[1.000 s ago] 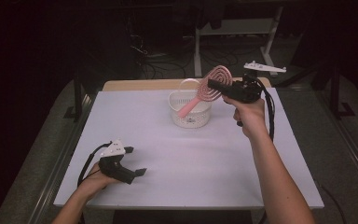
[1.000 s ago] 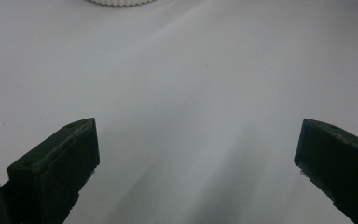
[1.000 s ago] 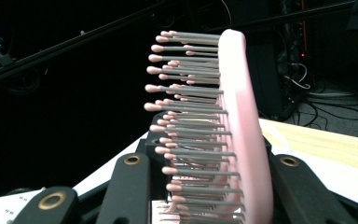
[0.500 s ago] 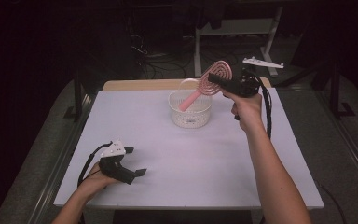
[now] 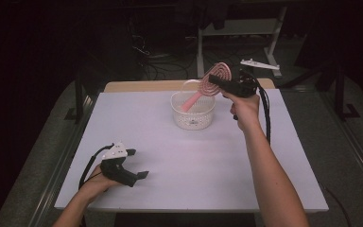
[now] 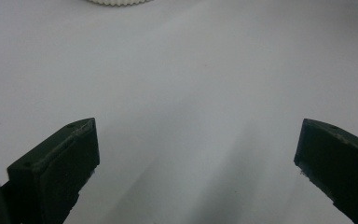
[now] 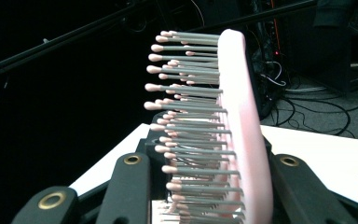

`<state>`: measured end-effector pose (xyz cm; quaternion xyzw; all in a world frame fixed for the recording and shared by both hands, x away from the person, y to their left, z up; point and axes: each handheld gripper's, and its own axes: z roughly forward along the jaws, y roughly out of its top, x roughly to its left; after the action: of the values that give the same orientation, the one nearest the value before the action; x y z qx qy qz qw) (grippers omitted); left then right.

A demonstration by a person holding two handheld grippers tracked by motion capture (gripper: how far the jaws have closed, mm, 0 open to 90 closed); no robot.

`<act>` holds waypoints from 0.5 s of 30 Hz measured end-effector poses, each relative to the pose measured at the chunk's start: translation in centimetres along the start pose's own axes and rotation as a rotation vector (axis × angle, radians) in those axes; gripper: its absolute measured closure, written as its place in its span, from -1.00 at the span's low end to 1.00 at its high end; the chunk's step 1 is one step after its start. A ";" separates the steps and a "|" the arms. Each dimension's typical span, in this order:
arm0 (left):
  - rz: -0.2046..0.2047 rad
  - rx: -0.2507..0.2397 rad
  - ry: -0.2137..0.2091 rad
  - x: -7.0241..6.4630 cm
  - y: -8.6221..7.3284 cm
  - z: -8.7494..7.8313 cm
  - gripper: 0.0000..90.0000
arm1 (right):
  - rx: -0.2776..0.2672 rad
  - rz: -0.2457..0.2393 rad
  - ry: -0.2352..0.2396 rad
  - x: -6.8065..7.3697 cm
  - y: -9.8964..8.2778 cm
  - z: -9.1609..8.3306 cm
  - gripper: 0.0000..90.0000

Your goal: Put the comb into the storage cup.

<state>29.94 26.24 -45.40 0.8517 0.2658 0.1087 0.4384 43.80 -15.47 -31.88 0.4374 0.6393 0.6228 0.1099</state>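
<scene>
A pink hairbrush (image 5: 211,83) with a round head is held over the white basket (image 5: 192,120) at the table's far middle, its handle slanting down into the basket. My right gripper (image 5: 219,81) is shut on the brush head. In the right gripper view the pink brush (image 7: 242,140) with its grey bristles stands between the two black jaws. My left gripper (image 5: 137,164) rests on the table near the front left, open with nothing between its jaws; in its own view, the left gripper (image 6: 196,158) frames bare white table, and the basket's rim (image 6: 116,2) shows at the top edge.
The white table (image 5: 194,165) lies between the two hands. A wooden board edge (image 5: 142,86) runs behind the table. A metal stand (image 5: 238,33) and cables sit on the dark floor beyond.
My right gripper has carried the brush left and slightly down, so its handle now dips into the basket. The left gripper has stayed where it was.
</scene>
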 end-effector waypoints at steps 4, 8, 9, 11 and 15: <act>0.002 0.001 -0.003 0.0 0.0 0.1 -1.00 | 0.005 -0.004 -0.010 -0.1 -0.3 0.7 0.40; 0.002 0.004 -0.004 -0.1 0.0 0.1 -1.00 | 0.009 0.003 -0.013 -0.3 -0.6 1.4 0.40; 0.001 0.003 -0.004 -0.1 0.0 0.1 -1.00 | 0.012 0.003 -0.016 -0.3 -0.7 1.6 0.40; 0.000 0.003 -0.005 -0.1 0.0 0.1 -1.00 | 0.019 0.006 -0.021 -0.4 -1.0 2.0 0.40; -0.001 0.004 -0.005 0.0 0.0 0.1 -1.00 | 0.033 0.011 -0.026 -0.6 -1.4 2.7 0.40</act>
<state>29.96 26.19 -45.49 0.8528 0.2653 0.1060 0.4372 45.44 -13.78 -33.88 0.4506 0.6457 0.6070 0.1075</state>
